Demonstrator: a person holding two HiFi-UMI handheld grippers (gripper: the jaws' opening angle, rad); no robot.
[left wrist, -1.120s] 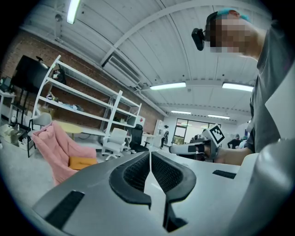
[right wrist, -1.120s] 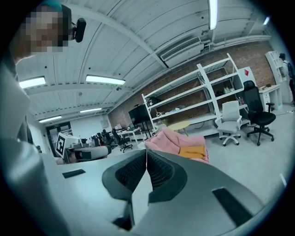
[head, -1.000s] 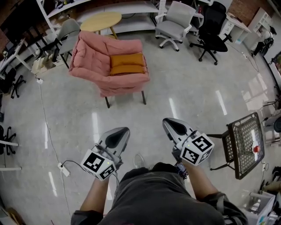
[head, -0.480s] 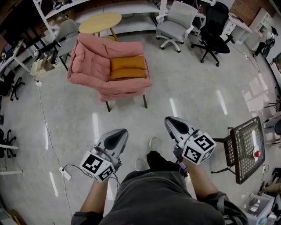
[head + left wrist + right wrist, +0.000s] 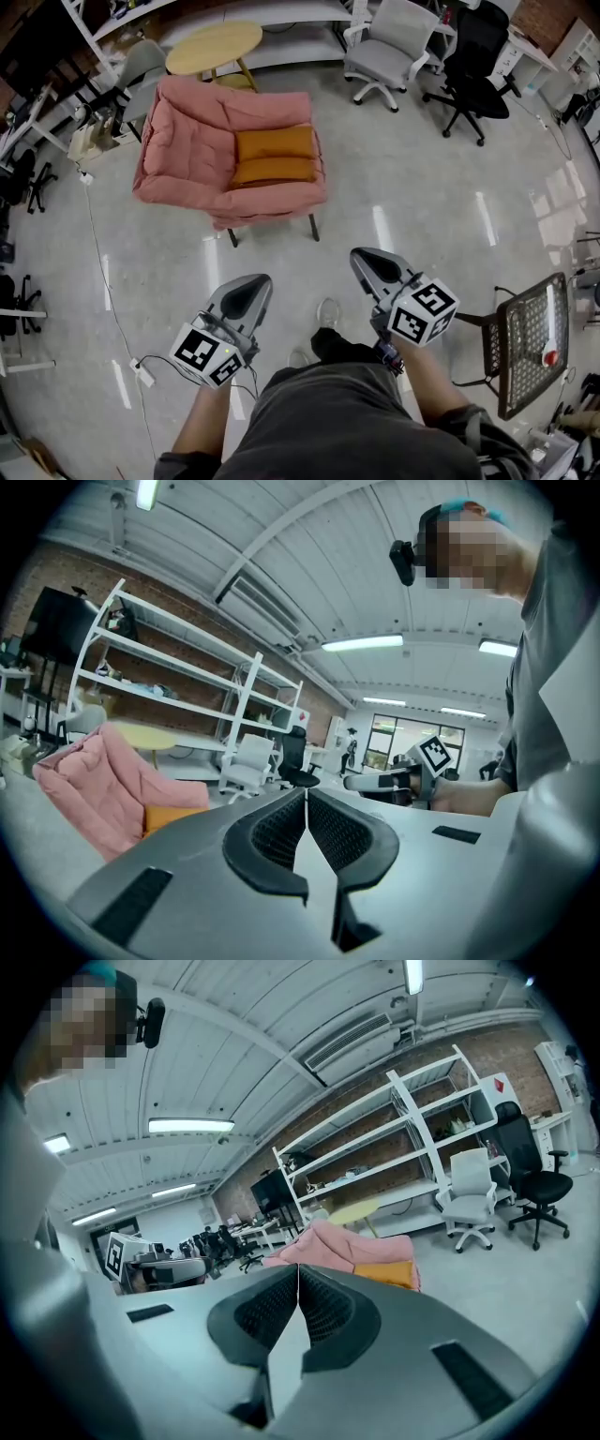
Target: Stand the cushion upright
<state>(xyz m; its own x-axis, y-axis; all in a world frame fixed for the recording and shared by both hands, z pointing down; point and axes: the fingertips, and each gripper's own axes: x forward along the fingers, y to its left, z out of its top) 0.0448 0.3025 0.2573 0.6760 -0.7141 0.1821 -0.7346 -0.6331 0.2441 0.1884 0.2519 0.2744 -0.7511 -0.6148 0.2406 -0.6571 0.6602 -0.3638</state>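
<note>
Orange rectangular fabric cushion (image 5: 274, 156) lay on the seat of a pink padded armchair (image 5: 187, 150), well apart from me across the grey polished floor (image 5: 422, 216) in the head view. There my left tongs (image 5: 247, 291) and right tongs (image 5: 373, 266) were held side by side in front of me, both pointing toward that chair. In the left gripper view, the jaws were pressed together and empty, and the cushion (image 5: 173, 817) showed low on the armchair at the left. In the right gripper view, those jaws were likewise closed and empty, with the cushion (image 5: 384, 1274) lying on the seat beyond their tips.
</note>
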